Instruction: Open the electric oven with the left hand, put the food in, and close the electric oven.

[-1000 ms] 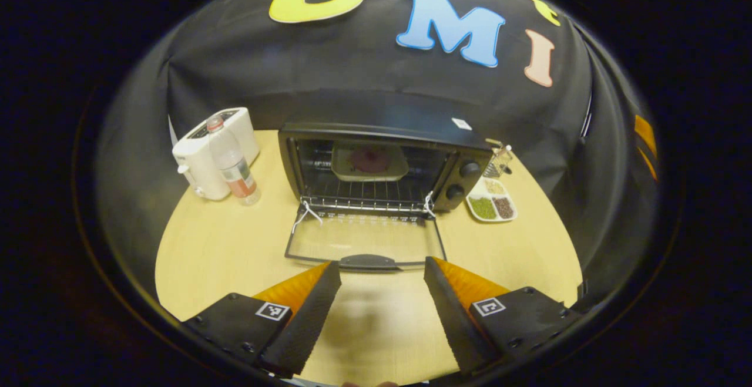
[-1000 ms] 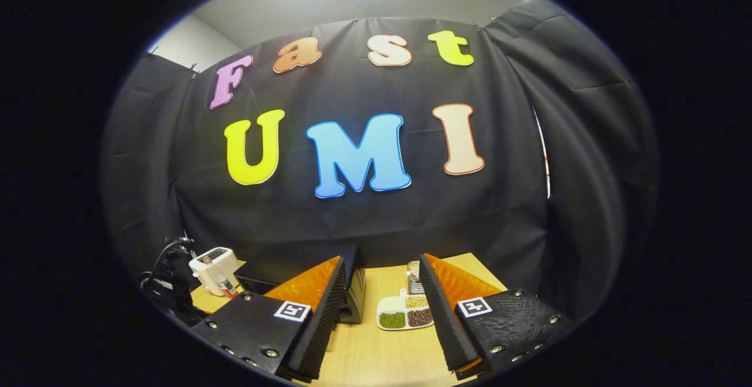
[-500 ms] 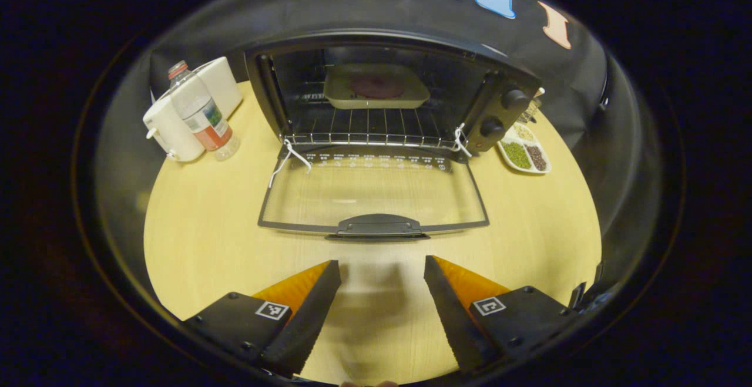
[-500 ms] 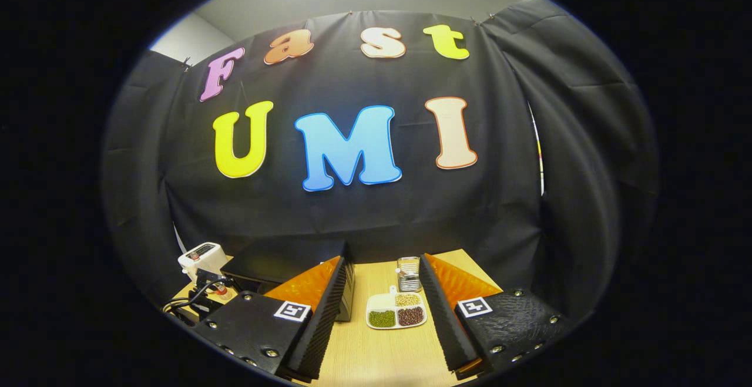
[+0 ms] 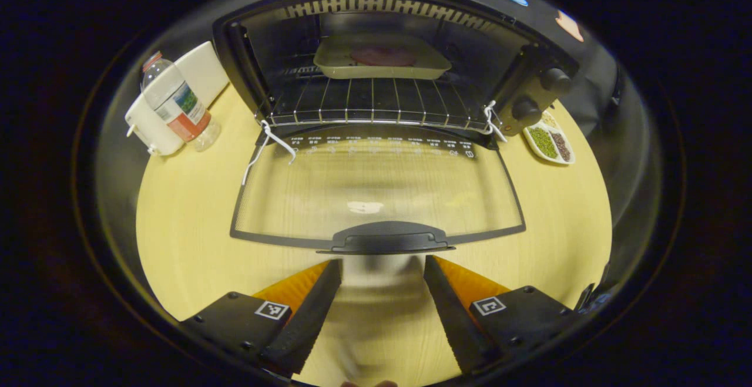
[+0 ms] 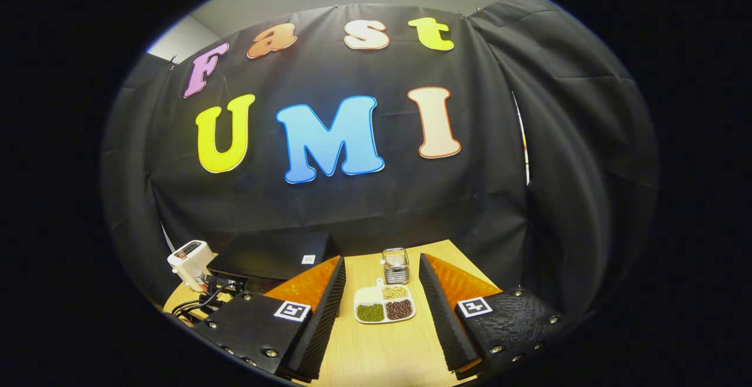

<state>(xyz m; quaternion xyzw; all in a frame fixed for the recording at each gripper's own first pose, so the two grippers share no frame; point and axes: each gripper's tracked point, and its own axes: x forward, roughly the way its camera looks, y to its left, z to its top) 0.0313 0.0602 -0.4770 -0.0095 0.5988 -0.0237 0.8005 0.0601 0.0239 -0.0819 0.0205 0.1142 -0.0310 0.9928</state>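
Electric oven (image 5: 376, 76) sits at 12 o'clock in the left gripper view, at the back of the tabletop (image 5: 182, 211), door (image 5: 376, 190) dropped flat toward the camera with its handle (image 5: 385, 239) at the near edge. Food (image 5: 382, 55), a dark round item in a shallow tray (image 5: 329, 61), lies deep on the wire rack (image 5: 370, 105), so the loading step looks done and closing is what remains. Left tongs (image 5: 382, 269) are apart and empty, fingertips just short of the handle, one either side of its middle; this reads as a line-up to get under or around the handle and swing the door up. White strings (image 5: 267, 143) hang at the hinge corners, at 9 and 3 o'clock of the rack front; they could snag on closing. Bottle (image 5: 175, 102) and a white appliance (image 5: 194, 78) stand at 10 o'clock, a divided dish (image 5: 549, 143) of beans at 2 o'clock, all outside the door's arc. Right tongs (image 6: 379, 305) are apart, empty, raised off to the oven's side over the dish in the right gripper view, likely parked clear.
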